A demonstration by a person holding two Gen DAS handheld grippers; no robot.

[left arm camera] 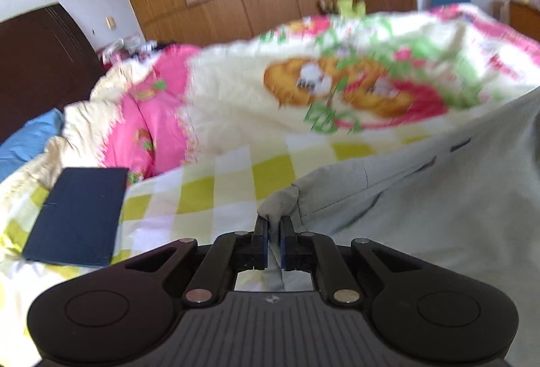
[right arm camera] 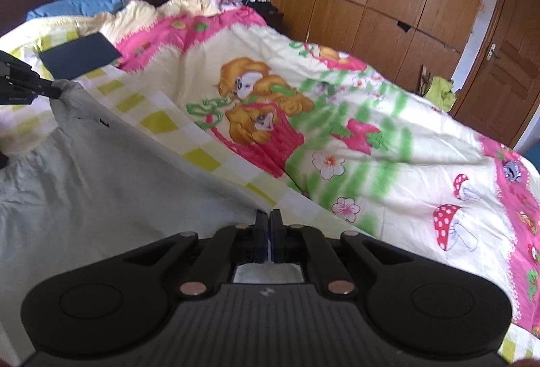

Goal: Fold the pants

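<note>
- Where its two fingers meet, the left gripper [left arm camera: 273, 225] is clamped on a bunched corner of the pale grey pants [left arm camera: 422, 198], a tuft of cloth poking out beyond the tips.
- The right gripper [right arm camera: 269, 220] is closed tight on another edge of the pants [right arm camera: 101, 184], with only a thin strip of fabric showing between its pads.
- In the right wrist view the left gripper [right arm camera: 50, 92] holds the far corner, and the pants hang stretched between the two grips.
- The pants are lifted over the yellow-checked sheet [left arm camera: 209, 184].
- Beyond the pants lies a cartoon-print quilt [right arm camera: 337, 117].
- Left of the pants, a dark blue folded item [left arm camera: 77, 215] rests on the sheet.
</note>
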